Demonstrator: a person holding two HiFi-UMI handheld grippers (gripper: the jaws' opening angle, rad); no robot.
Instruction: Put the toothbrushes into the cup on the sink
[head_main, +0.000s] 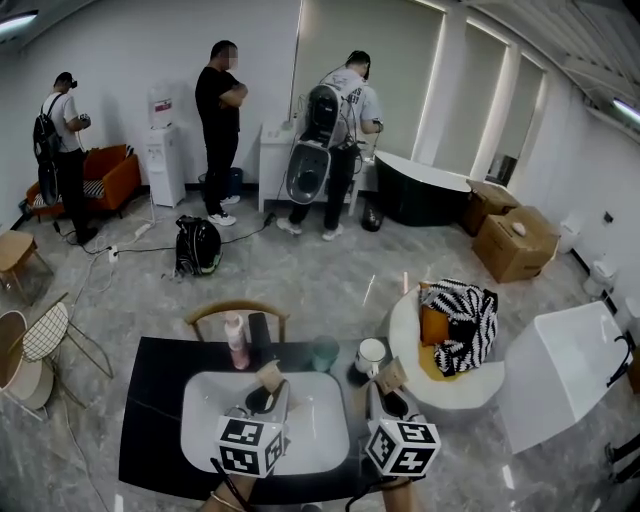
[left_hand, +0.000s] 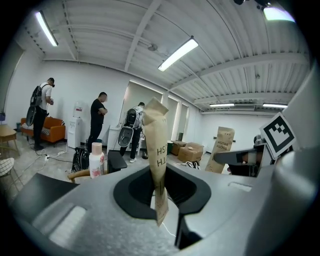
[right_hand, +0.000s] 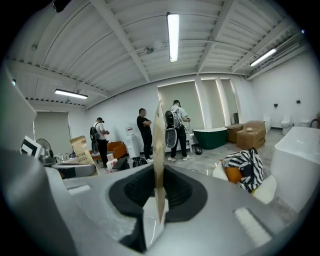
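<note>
Each gripper holds a toothbrush in a brown paper sleeve, standing upright. My left gripper (head_main: 265, 398) is shut on one toothbrush pack (head_main: 268, 376) over the white sink (head_main: 205, 405); its own view shows the pack (left_hand: 156, 150) clamped between the dark pads. My right gripper (head_main: 393, 402) is shut on the other toothbrush pack (head_main: 391, 376) by the sink's right rim, seen edge-on in the right gripper view (right_hand: 158, 165). A green cup (head_main: 325, 352) and a white mug (head_main: 371, 354) stand on the black counter (head_main: 155, 400) just behind the sink, beyond both packs.
A pink-capped bottle (head_main: 236, 340) and a black object (head_main: 259, 328) stand at the counter's back left. A wooden chair (head_main: 237, 309) sits behind the counter. A white seat with a striped cushion (head_main: 462, 318) and a white tub (head_main: 565, 365) are to the right. Three people stand far off.
</note>
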